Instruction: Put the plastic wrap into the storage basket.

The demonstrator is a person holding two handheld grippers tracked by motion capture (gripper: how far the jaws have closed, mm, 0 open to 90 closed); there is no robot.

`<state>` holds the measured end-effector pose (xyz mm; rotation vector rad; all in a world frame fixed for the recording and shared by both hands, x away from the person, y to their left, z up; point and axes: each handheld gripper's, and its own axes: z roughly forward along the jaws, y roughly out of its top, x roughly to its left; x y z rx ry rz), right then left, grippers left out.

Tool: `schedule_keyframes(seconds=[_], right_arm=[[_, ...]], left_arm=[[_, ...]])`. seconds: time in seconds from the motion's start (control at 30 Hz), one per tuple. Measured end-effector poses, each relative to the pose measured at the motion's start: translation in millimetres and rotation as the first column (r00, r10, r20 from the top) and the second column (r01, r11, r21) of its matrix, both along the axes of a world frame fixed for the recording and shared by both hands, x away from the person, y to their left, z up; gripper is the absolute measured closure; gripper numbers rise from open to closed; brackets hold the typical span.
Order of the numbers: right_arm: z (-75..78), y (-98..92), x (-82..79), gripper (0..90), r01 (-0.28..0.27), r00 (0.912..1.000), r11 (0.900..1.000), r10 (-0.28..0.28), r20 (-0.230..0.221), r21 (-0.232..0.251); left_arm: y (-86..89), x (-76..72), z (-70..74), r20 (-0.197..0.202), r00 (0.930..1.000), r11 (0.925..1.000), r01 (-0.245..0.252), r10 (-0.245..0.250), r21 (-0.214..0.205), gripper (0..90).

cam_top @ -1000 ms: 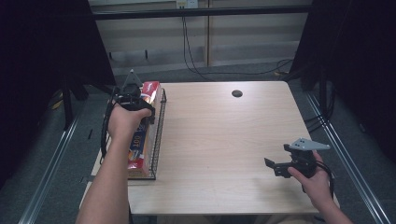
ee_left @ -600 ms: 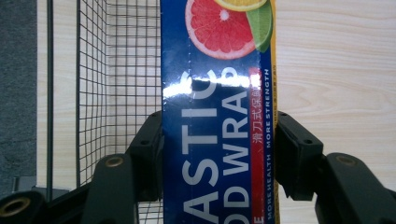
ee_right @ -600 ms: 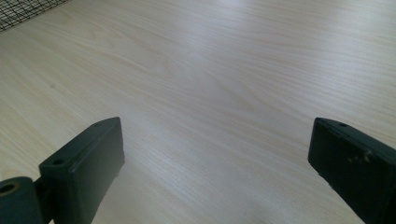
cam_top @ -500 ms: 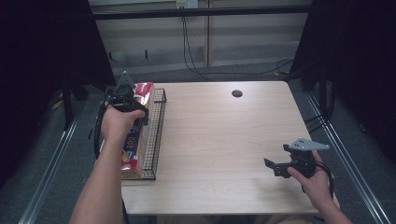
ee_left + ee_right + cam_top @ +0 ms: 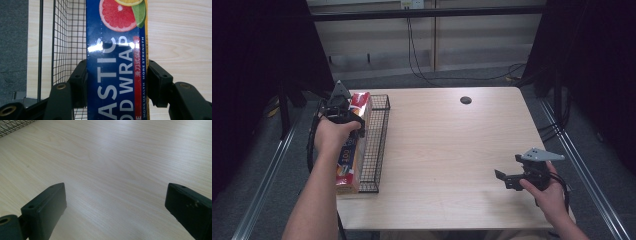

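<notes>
While the left gripper [image 5: 346, 116] sits at the far left edge of the table [image 5: 447, 150], its jaws are clamped on the long sides of the plastic wrap box [image 5: 116, 62], so the box runs straight out between the two black pads. Box lies lengthwise in the wire basket [image 5: 377, 145], against its left side, at the table's left edge. Over by the table's near right corner, well apart from the box, the right gripper [image 5: 508, 179] hovers with jaws spread wide, just bare wood between them.
</notes>
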<state>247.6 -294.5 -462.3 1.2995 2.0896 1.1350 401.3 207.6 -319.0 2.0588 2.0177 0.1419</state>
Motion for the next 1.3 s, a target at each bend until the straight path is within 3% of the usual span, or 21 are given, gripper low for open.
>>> schedule_keyframes(seconds=[0.57,1.3], right_arm=[[-0.1,3.8,0.3,3.4,-0.01,0.9999,0.9999,0.01,-0.01,0.012],[-0.4,3.0,0.0,3.5,-0.013,0.9998,0.9999,0.013,-0.013,0.007]], left_arm=[[12.1,4.2,-23.7,-0.017,0.9998,1.0,0.003,-0.003,-0.006,44.1],[9.7,9.1,-46.5,-0.053,0.9982,0.9996,0.03,-0.03,-0.004,44.0]])
